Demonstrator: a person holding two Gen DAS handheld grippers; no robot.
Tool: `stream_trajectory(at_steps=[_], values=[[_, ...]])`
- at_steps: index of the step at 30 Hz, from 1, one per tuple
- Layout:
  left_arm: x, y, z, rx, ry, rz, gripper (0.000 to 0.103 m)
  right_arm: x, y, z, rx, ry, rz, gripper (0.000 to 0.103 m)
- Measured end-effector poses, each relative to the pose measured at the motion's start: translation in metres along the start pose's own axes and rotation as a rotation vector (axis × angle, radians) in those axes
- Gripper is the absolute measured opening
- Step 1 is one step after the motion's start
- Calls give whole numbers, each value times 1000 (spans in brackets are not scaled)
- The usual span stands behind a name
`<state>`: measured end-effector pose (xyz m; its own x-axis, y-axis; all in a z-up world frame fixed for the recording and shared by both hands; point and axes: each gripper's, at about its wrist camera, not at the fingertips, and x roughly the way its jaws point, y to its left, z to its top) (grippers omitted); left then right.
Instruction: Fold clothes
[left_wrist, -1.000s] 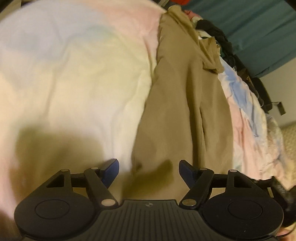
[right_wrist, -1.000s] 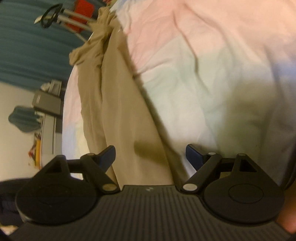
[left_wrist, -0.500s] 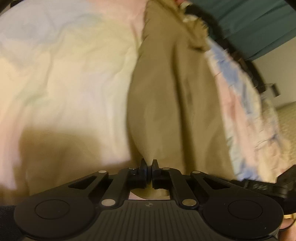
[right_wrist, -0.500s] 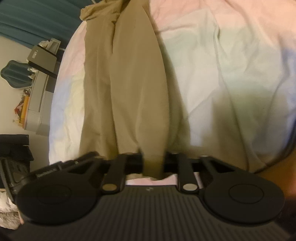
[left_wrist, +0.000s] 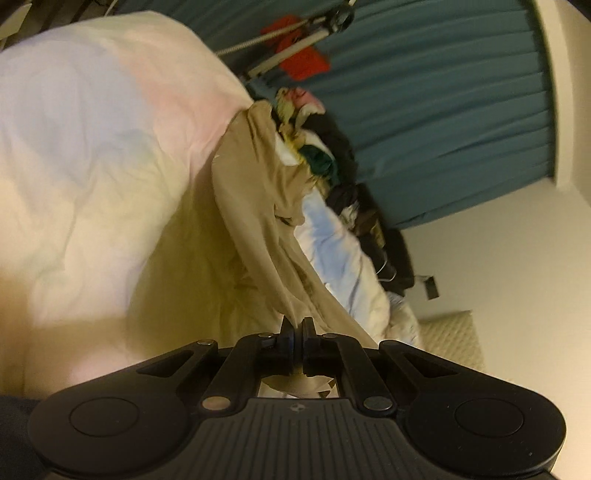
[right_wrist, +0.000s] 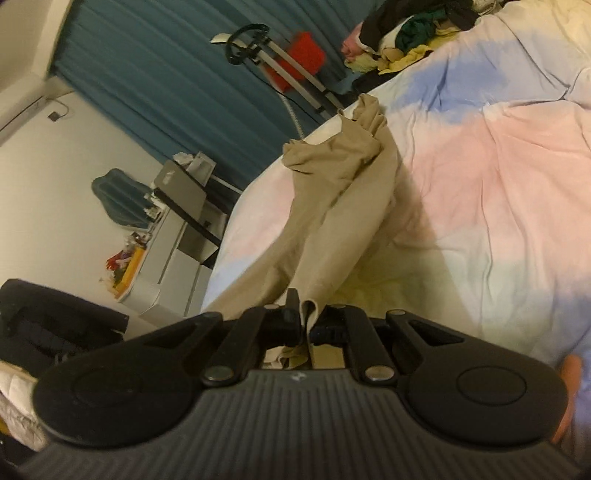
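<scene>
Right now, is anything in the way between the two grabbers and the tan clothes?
No. The left gripper and the right gripper are each already shut on an end of the tan garment, with nothing in between. The far end rests on the bedsheet.

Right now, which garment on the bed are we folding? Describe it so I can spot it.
On the pastel quilt, find the long tan garment running toward the teal curtain. Unlike the dark heap of clothes beyond, it is plain beige, alone, pinched in both grippers.
</scene>
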<state>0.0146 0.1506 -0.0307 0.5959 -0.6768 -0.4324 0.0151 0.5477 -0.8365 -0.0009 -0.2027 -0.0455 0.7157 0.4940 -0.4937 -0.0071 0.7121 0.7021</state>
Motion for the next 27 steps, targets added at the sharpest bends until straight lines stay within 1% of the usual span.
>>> stream_trajectory(at_steps=[3, 5, 8, 10, 12, 14, 18, 21, 23, 27], values=[[-19, 11, -26, -30, -13, -17, 3, -15, -5, -24, -20, 1, 3, 7], [-32, 23, -43, -52, -11, -24, 3, -23, -14, -43, -7, 3, 13, 7], [-30, 31, -59, -75, -8, -10, 2, -22, -25, -61, 56, 13, 27, 7], [-23, 34, -58, -76, -3, 16, 2, -18, -36, -65, 102, 21, 33, 7], [-14, 29, -47, -39, -15, 59, 2, -9, -37, -54, 102, 1, 35, 7], [-4, 24, -32, -9, -32, 85, 2, 5, -37, -36, 100, -28, 33, 7], [39, 10, 17, 44, -79, 146, 2, 48, -41, 12, 118, -80, 24, 8], [81, -2, 54, 113, -131, 224, 2, 93, -41, 51, 103, -122, -8, 8], [112, -4, 78, 147, -163, 277, 2, 131, -43, 75, 81, -140, -48, 8], [177, 2, 119, 201, -181, 352, 2, 201, -60, 113, 69, -148, -116, 8]])
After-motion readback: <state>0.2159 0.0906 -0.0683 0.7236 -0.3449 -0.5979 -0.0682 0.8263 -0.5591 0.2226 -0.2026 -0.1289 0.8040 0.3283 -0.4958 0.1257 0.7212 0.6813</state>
